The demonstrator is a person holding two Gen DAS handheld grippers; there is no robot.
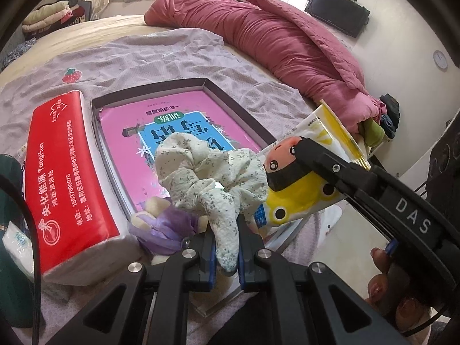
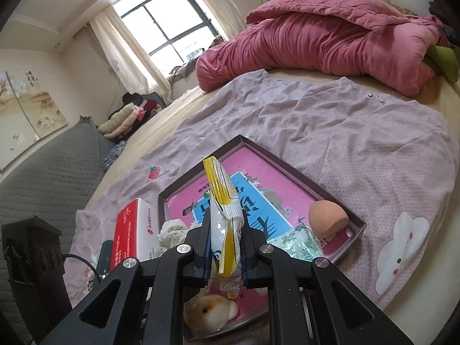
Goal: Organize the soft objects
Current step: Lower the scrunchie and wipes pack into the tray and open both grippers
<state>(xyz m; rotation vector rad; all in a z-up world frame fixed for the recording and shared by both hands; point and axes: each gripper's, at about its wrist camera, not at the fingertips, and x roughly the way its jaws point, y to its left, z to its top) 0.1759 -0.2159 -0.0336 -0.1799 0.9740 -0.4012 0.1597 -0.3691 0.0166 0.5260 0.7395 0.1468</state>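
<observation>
The left gripper (image 1: 227,254) was clamped tight on one fold of the floral scrunchie (image 1: 211,184), which hung over the near end of the shallow tray (image 1: 211,84), just above the pink book (image 1: 184,109) lying in it. That scrunchie looked feather-light and floppy, likely to sag wherever it was pinched, so a bunched fold seemed the sensible hold. Its loop stretched away from the jaws toward the tray's far end. The right gripper (image 2: 224,254), jaws narrow, pinched the yellow tissue packet (image 2: 222,221) across its lower half, also over the tray's near end. The packet appeared light, crinkly and probably slippery, best taken across its flat faces. Its long axis stood nearly upright, the crimped yellow seam pointing up. A plush toy (image 2: 208,312) sat in the tray's near corner below the packet.
</observation>
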